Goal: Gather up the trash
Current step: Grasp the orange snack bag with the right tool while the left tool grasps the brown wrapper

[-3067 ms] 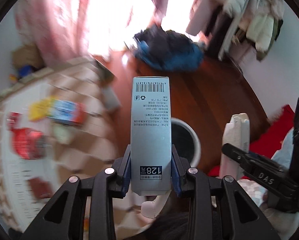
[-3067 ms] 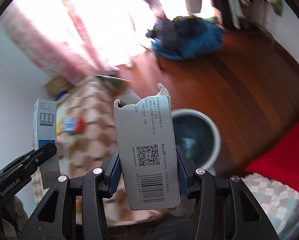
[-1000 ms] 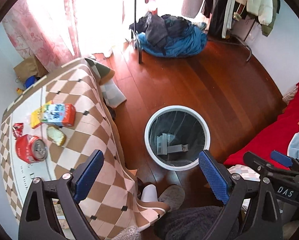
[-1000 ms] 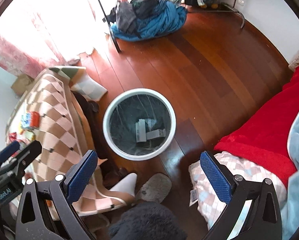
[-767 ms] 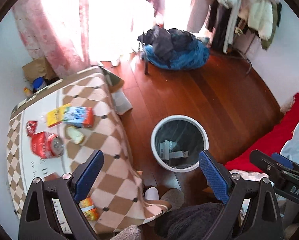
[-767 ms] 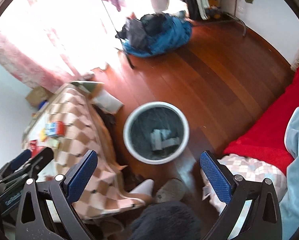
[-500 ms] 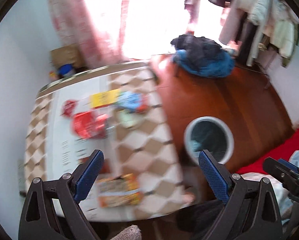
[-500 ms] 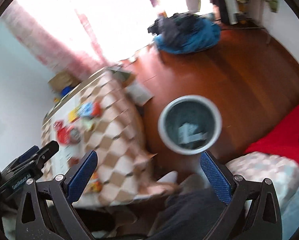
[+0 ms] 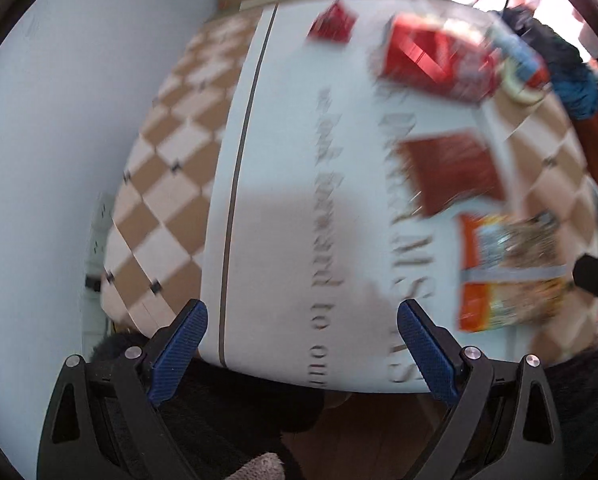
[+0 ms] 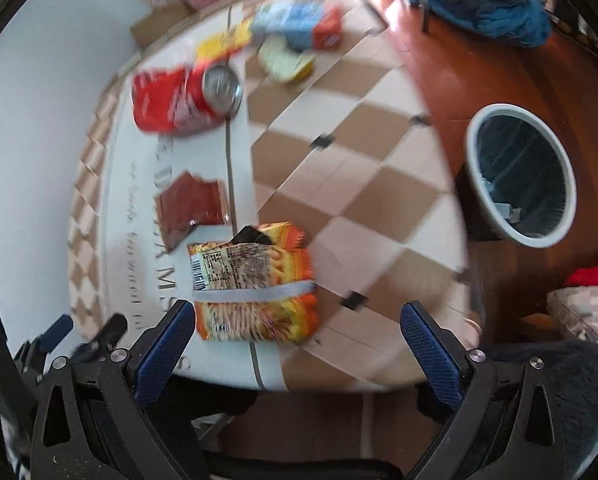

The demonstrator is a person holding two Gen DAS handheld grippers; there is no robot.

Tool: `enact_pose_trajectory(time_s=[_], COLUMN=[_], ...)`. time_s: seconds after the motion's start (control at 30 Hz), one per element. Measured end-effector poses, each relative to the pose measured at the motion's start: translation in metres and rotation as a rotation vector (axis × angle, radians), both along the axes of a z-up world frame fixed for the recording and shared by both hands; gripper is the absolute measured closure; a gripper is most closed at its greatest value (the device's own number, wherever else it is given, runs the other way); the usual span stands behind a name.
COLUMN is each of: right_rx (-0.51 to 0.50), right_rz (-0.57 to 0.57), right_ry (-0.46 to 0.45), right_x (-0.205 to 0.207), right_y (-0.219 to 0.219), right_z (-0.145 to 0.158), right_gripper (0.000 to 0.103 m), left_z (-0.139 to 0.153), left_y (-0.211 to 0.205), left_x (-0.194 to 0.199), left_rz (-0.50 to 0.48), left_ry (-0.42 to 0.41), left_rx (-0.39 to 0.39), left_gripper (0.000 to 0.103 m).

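On the table (image 10: 363,184), a red can (image 10: 179,100) at eleven o'clock, an orange snack packet (image 10: 255,288), a brown wrapper (image 10: 191,208) and cartons remain, some boxes lie in the bin (image 10: 521,174) at three o'clock, and both the left gripper (image 9: 303,352) and right gripper (image 10: 295,354) gape wide, empty.

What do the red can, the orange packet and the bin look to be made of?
Red can: metal, its bare end silvery and shiny. Orange packet: thin printed film, probably plastic, crinkled with a torn top. Bin: pale matte rim, likely plastic, with a dark liner inside.
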State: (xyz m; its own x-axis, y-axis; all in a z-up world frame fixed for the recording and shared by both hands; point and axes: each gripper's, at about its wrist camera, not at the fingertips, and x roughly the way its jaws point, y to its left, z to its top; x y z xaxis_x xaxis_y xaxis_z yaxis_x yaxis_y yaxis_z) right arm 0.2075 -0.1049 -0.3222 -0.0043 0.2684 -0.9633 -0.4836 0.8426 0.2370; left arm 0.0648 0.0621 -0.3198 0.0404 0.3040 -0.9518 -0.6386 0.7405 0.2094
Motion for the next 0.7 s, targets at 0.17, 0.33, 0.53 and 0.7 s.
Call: enact_pose_trajectory(time_s=[0.17,0.33,0.53,0.7], right_rx=[-0.114,-0.178,-0.156,-0.089], right_rz=[0.056,0.121,0.136,0.051], right_ry=[-0.043,-0.151,-0.231,-0.199], right_x=[-0.011,-0.027,-0.035,-0.013], right_y=[0.039,0.054,0.044,0.014], right_z=[-0.036,-0.041,-0.035,-0.020], right_gripper=[0.003,0.022,0.087,0.088], left_z=[-0.028,-0.030,-0.018,0.000], left_y=[0.007,0.006,0.003,-0.013], left_x=[-0.009,-0.013,0.016,0.046], left_rz=[0.009,-0.021,-0.118,-0.263], left_ry=[0.035,0.032,0.019,-0.023], left_rx=[-0.016,-0.005,0.044,0.093], left_gripper=[0.006,0.006,0.007,0.007])
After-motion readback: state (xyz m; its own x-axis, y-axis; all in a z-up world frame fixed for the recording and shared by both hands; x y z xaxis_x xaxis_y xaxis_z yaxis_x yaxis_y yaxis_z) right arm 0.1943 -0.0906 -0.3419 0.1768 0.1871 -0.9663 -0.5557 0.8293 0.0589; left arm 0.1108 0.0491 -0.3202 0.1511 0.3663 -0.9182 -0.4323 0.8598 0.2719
